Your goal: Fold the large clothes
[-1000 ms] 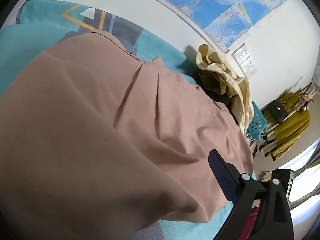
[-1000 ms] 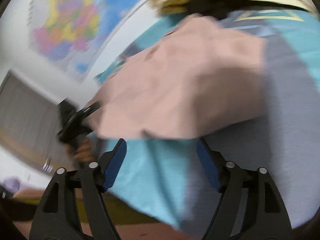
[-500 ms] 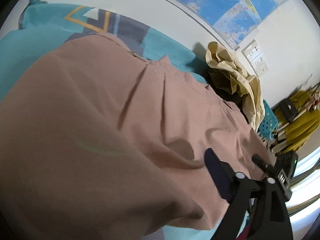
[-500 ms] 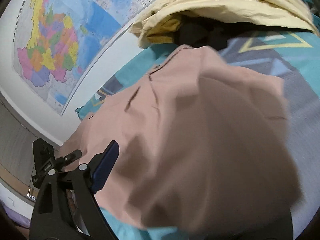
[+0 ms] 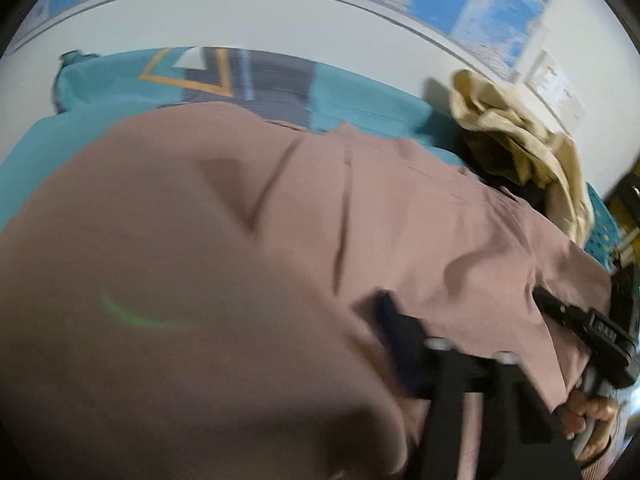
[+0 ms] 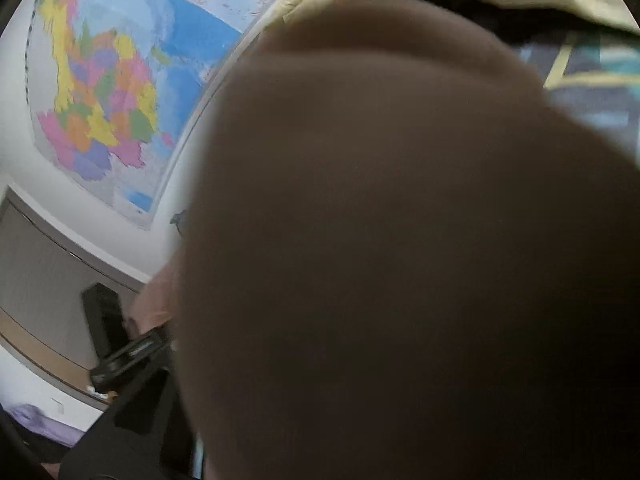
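A large dusty-pink garment (image 5: 240,240) lies spread on the teal patterned bed cover (image 5: 360,100) and fills most of both views. In the left wrist view my left gripper (image 5: 340,320) is closing with bunched pink cloth between its jaws. One dark finger (image 5: 390,320) presses into the fabric; the other is hidden under it. My right gripper (image 5: 560,312), held by a hand (image 5: 592,412), sits at the garment's right edge, also closing. In the right wrist view the pink garment (image 6: 400,240) hangs right in front of the lens and hides the fingertips.
A heap of beige clothes (image 5: 520,152) over something dark lies at the bed's far right. A teal plastic basket (image 5: 600,232) stands beyond it. Wall maps (image 6: 100,100) hang behind the bed. The white wall runs along the bed's far side.
Both grippers have pushed into the garment's near edge and their visible fingers moved inward. The cloth now blocks almost the whole right wrist view. The right gripper came closer in the left view.
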